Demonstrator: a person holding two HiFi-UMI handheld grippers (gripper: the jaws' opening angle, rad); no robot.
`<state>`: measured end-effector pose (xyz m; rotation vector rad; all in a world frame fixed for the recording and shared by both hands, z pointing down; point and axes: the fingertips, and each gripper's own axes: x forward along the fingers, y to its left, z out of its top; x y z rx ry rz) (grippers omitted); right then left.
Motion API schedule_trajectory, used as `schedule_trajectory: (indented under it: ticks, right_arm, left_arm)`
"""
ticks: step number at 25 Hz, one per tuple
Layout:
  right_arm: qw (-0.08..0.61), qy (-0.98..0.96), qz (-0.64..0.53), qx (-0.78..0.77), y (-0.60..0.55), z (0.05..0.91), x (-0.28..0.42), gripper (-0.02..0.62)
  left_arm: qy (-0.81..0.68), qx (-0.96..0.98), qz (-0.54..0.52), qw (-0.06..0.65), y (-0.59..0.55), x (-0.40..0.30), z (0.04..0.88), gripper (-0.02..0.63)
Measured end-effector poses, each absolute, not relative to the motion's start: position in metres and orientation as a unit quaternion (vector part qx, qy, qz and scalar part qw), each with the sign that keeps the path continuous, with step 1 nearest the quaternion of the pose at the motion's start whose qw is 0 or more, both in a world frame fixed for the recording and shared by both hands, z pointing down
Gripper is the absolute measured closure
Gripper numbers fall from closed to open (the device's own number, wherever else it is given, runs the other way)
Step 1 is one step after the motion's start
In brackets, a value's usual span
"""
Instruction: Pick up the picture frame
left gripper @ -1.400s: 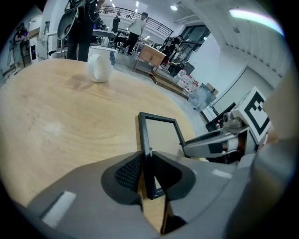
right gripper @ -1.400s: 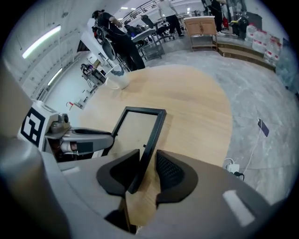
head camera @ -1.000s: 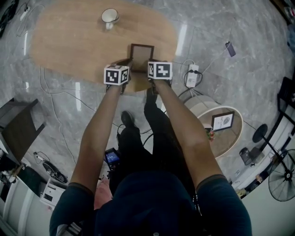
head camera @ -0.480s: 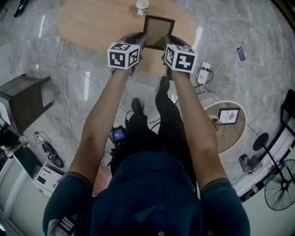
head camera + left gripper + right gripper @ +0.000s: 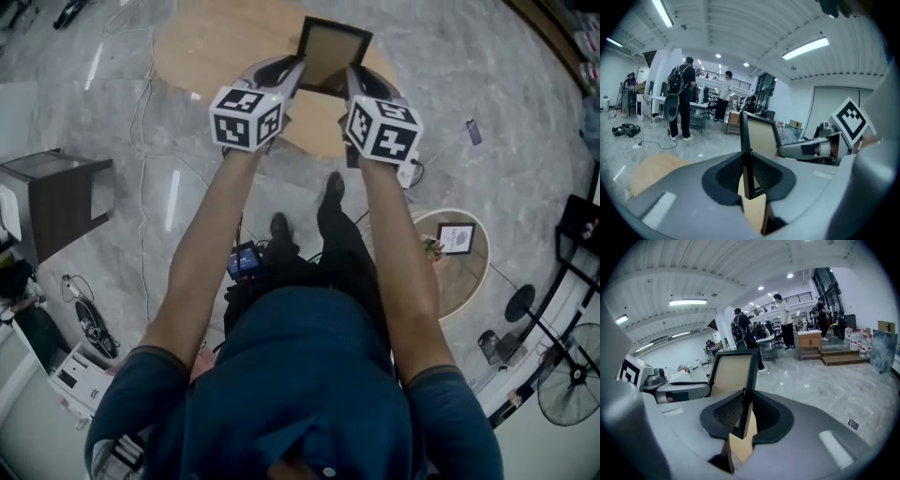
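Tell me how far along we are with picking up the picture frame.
Done: the picture frame is off the wooden table, held in the air above it. In hand: the left tongs and right tongs each clamp one side edge. Left: nothing of the pickup itself that I can see.

Oval wooden table on a glossy grey marble floor

The light-wood tabletop (image 5: 216, 47) sits at the head view's top edge. On the floor (image 5: 506, 84) around it lie cables (image 5: 139, 103), a white power strip (image 5: 409, 174) and a small flat device (image 5: 472, 132). A round low table (image 5: 464, 286) carrying a small framed picture (image 5: 457, 237) stands to the right, a dark side table (image 5: 56, 202) to the left.
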<state>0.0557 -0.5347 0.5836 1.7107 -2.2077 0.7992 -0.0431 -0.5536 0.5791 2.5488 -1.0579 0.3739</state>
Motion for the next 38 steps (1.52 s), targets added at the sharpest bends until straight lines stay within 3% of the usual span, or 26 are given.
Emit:
schedule_trajectory:
  ticks: [22, 38]
  right_arm:
    - [0.011, -0.817, 0.101, 0.567, -0.399, 0.307, -0.006, 0.526]
    - [0.001, -0.829, 0.039, 0.558, -0.344, 0.253, -0.029, 0.529]
  left_arm:
    - [-0.363, 0.931, -0.007, -0.024, -0.413, -0.107, 0.297, 0.551]
    - [-0.361, 0.929, -0.054, -0.066, -0.352, -0.132, 0.25, 0.548]
